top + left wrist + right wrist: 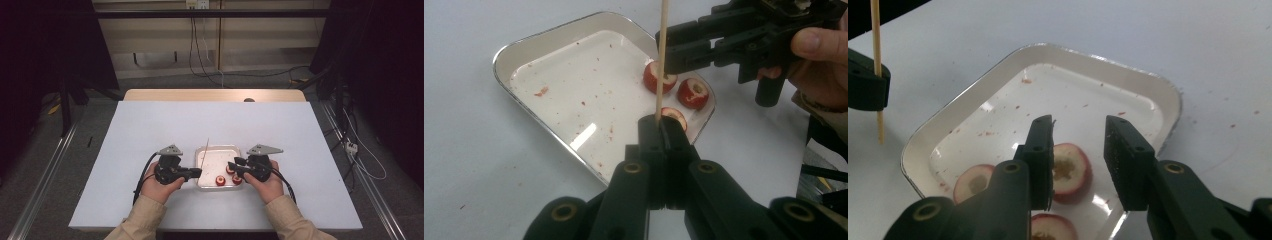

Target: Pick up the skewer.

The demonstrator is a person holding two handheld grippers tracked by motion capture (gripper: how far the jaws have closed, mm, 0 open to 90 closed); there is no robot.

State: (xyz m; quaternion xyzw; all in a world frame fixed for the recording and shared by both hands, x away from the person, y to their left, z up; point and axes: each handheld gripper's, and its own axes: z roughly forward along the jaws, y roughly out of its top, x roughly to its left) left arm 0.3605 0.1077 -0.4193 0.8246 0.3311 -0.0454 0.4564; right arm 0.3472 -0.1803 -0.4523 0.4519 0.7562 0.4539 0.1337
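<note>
Wooden skewer (661, 60), top cut off, clamped in left tongs (663, 131); right tongs (1079, 150) gape over fruit slice (1070, 172).

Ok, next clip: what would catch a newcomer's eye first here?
Probably the thin wooden skewer, clamped upright in the left gripper beside the white tray in the middle of the table. Next, the three red fruit slices gathered in one corner of the tray, with juice specks scattered across it. The right gripper hangs open over one slice.
</note>
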